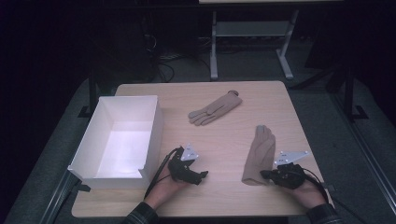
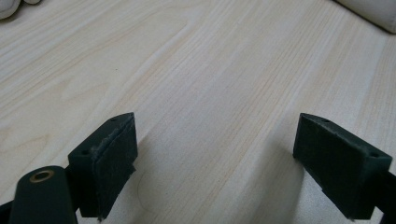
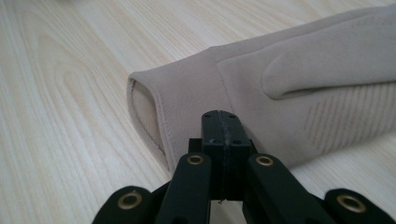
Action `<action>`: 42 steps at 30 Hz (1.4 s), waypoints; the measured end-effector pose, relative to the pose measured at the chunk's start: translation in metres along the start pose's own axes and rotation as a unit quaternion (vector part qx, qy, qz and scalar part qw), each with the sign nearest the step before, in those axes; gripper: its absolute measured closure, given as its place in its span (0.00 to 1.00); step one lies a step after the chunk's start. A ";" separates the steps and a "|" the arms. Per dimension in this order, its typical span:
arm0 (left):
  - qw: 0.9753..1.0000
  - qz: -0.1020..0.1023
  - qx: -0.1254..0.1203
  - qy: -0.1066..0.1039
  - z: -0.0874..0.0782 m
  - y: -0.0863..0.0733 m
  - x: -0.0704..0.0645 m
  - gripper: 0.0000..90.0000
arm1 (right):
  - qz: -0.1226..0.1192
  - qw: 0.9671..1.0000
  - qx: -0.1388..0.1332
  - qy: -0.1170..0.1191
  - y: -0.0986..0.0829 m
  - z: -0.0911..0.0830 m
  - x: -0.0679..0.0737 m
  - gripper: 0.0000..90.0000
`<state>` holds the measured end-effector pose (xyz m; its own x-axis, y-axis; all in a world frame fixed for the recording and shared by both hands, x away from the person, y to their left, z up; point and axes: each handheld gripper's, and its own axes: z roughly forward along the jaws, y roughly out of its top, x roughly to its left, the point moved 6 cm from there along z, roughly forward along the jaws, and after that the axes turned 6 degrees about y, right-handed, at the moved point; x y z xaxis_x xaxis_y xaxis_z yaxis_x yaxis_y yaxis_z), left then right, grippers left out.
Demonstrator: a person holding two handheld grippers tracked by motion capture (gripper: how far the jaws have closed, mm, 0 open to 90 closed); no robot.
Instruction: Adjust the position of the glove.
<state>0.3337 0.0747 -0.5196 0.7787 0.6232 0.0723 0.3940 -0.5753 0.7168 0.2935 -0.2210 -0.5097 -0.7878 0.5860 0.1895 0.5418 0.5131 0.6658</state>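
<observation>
From the high view, the near glove (image 1: 259, 156) lies on the worktop (image 1: 224, 135) with its cuff at the right gripper (image 1: 265, 174); a far glove (image 1: 215, 108) lies apart beyond it, a white box (image 1: 120, 140) stands left, and the left gripper (image 1: 201, 176) rests beside the box. In the left gripper view, its jaws stand wide apart over bare wood. In the right gripper view, the jaws are pressed together at the glove's cuff edge; whether they pinch fabric, I cannot tell
</observation>
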 end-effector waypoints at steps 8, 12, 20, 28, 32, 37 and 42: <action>1.000 -0.001 0.000 0.000 0.000 0.000 0.000 0.15 | 0.007 1.000 0.007 -0.014 -0.006 -0.009 -0.006 1.00; 1.000 -0.001 -0.001 0.000 0.000 0.000 0.000 0.15 | 0.016 1.000 0.007 -0.025 -0.010 -0.014 -0.011 1.00; 1.000 0.000 -0.001 0.000 0.000 0.000 0.000 0.15 | 0.038 0.998 0.003 -0.046 -0.024 -0.030 -0.024 1.00; 1.000 -0.003 -0.001 0.000 0.000 0.000 0.000 0.15 | 0.041 0.997 -0.024 -0.068 -0.017 -0.041 -0.035 0.99; 1.000 -0.001 -0.001 0.000 0.000 0.000 0.000 0.15 | 0.051 0.993 -0.039 -0.102 -0.009 -0.043 -0.059 0.97; 1.000 -0.002 -0.002 0.000 0.000 0.000 0.000 0.15 | 0.062 0.988 -0.059 -0.125 -0.001 -0.044 -0.078 0.93; 1.000 -0.004 -0.003 0.000 0.000 0.000 -0.001 0.15 | 0.087 0.983 -0.074 -0.141 0.004 -0.041 -0.099 0.80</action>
<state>0.3336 0.0740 -0.5198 0.7759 0.6274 0.0657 0.3979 -0.5675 0.7208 0.3614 -0.3022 -0.4966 -0.5631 0.8181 0.1166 0.5961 0.3044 0.7430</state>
